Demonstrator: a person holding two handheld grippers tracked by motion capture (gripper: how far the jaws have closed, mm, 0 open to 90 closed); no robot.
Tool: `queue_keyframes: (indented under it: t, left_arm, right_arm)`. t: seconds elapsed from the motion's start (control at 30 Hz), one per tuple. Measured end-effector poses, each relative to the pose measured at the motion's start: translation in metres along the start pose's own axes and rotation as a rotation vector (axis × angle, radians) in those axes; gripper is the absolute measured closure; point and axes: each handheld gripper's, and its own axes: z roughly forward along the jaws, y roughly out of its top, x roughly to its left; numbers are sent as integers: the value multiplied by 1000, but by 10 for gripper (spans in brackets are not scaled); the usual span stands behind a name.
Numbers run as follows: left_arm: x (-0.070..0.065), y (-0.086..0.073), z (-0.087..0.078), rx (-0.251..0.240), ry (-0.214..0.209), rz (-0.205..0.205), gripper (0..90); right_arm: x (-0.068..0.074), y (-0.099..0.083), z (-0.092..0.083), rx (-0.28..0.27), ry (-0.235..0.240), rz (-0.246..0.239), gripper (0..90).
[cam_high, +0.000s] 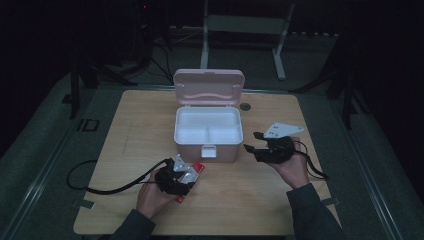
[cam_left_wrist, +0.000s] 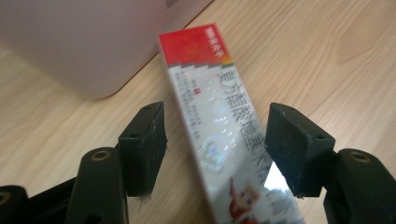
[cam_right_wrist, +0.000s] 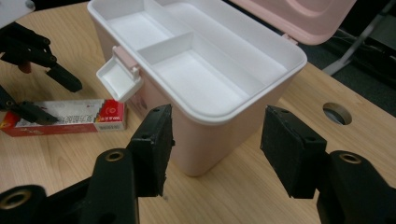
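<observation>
The red-and-white ointment carton (cam_left_wrist: 219, 126) lies flat on the counter (cam_high: 240, 200) just before the open pink box (cam_high: 207, 145), its long axis running straight between the left claw's (cam_left_wrist: 217, 147) spread jaws. The right claw (cam_right_wrist: 217, 149), also spread, hovers farther off.

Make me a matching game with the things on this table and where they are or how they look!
Things:
1. pink storage box
2. red and silver carton
3. left gripper
4. round hole in the table

States or places:
A. lies flat on the wood in front of the box
B. lid up, white tray showing inside
C. just right of the box lid
D. open, its jaws on either side of the carton without pressing on it

Pairs: 1-B, 2-A, 3-D, 4-C
</observation>
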Motion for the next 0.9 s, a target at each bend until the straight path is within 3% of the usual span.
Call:
queue_keyframes:
  t: [0.13,0.37,0.43,0.53,0.57,0.63,0.7,0.8,0.83,0.9]
  left_arm:
    - [-3,0,10,41,-14,17,394]
    - [-2,4,13,49,-63,36,497]
    - [-5,7,15,43,-105,82,501]
    - [-8,8,16,44,-111,103,501]
    - [-15,10,18,39,-149,147,501]
    - [-20,11,19,31,-183,171,500]
    - [-24,13,20,30,-185,202,498]
    - [-23,16,12,-24,-188,180,441]
    - [-21,17,5,-48,-176,177,441]
    - [-16,20,-9,-88,-134,174,411]
  right_arm:
    - [1,-2,-1,0,1,1,433]
    - [1,-3,-1,3,6,-3,433]
    - [2,-4,0,5,9,-8,433]
    - [3,-4,1,5,12,-12,434]
    - [4,-4,1,6,16,-15,434]
    - [8,-5,4,8,37,-31,435]
    - [12,-5,5,8,49,-49,435]
    - [22,-6,7,1,107,-91,435]
    - [22,-6,7,1,107,-91,435]
    - [27,-7,10,-4,166,-100,435]
